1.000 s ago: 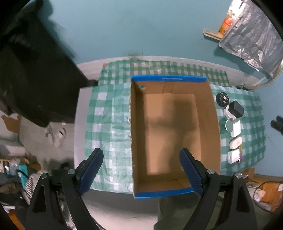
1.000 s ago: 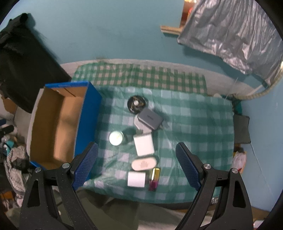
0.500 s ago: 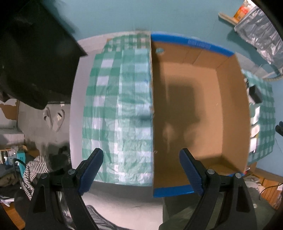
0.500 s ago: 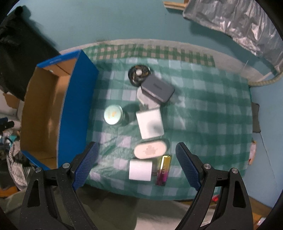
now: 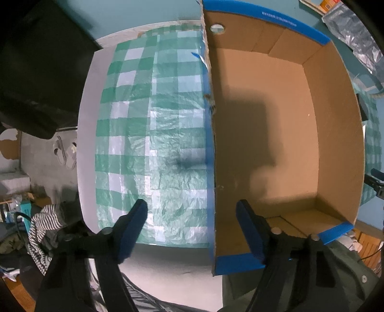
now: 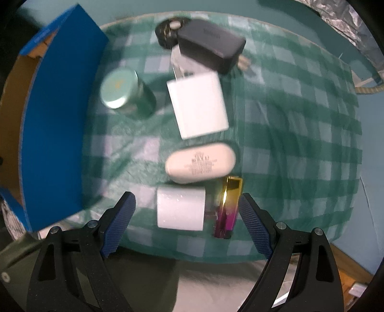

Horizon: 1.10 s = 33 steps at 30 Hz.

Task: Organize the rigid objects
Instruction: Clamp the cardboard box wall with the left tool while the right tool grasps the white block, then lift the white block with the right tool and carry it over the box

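Note:
An empty cardboard box [image 5: 276, 134] with blue rims sits on the green checked cloth [image 5: 153, 124]. My left gripper [image 5: 192, 211] points down over the box's left wall [image 5: 210, 168], one finger outside and one inside. Its jaws are closing, and neither pad touches the wall. My right gripper [image 6: 186, 200] hangs open just above a small white cube [image 6: 181, 208] and a gold-and-pink lighter [image 6: 228, 206]. Beyond them lie a white oval case [image 6: 200, 163], a white charger block [image 6: 198, 104], a green tin [image 6: 124, 92], a black adapter [image 6: 211, 45] and a black round piece [image 6: 168, 31].
The box's blue outer wall [image 6: 57, 124] stands left of the objects. The table's near edge [image 6: 216, 266] lies right under the right gripper. Dark fabric [image 5: 40, 64] and striped clothes [image 5: 45, 223] lie off the table's left side. Silver foil [image 6: 345, 12] hangs at the back right.
Both grippers have come down closer to the table. The left one has shifted so the box's left wall stands between its fingers, which have narrowed. The objects now loom larger under the right gripper.

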Available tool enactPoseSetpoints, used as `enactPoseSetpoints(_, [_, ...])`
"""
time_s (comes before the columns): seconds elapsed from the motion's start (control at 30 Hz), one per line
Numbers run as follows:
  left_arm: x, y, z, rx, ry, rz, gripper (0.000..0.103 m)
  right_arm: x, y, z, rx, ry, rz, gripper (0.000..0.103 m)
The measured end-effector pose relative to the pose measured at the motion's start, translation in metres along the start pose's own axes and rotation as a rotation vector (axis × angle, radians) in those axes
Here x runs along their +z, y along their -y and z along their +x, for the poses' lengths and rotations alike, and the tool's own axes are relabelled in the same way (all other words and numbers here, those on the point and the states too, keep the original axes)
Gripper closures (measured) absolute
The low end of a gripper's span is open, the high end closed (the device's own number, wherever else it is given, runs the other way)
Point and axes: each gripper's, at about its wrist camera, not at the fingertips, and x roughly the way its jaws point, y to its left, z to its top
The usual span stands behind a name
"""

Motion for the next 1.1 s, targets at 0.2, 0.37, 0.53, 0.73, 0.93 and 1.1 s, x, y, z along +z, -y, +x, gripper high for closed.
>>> enactPoseSetpoints(0.2, [-0.002, 0.004, 0.007, -0.01, -0.014, 0.004, 0.064, -0.004, -0.001, 0.016, -0.009, -0.021, -0.005, 0.015])
enactPoseSetpoints(0.37, [-0.004, 0.002, 0.013, -0.04, -0.027, -0.004, 0.078, 0.0, -0.002, 0.028, -0.006, -0.032, -0.006, 0.02])
enactPoseSetpoints(0.53, [-0.004, 0.004, 0.015, -0.049, -0.037, 0.005, 0.082, -0.006, 0.001, 0.039, 0.003, -0.054, -0.012, 0.032])
enactPoseSetpoints(0.73, [0.0, 0.007, 0.018, -0.061, -0.042, 0.028, 0.09, -0.008, -0.003, 0.062, 0.012, -0.085, -0.022, 0.041])
enactPoseSetpoints(0.93, [0.003, 0.009, 0.02, -0.058, -0.051, 0.055, 0.095, -0.001, -0.012, 0.075, 0.019, -0.089, -0.013, 0.048])
enactPoseSetpoints(1.1, [-0.002, 0.009, 0.022, -0.066, -0.061, 0.061, 0.096, 0.011, -0.017, 0.089, 0.004, -0.103, 0.022, 0.05])
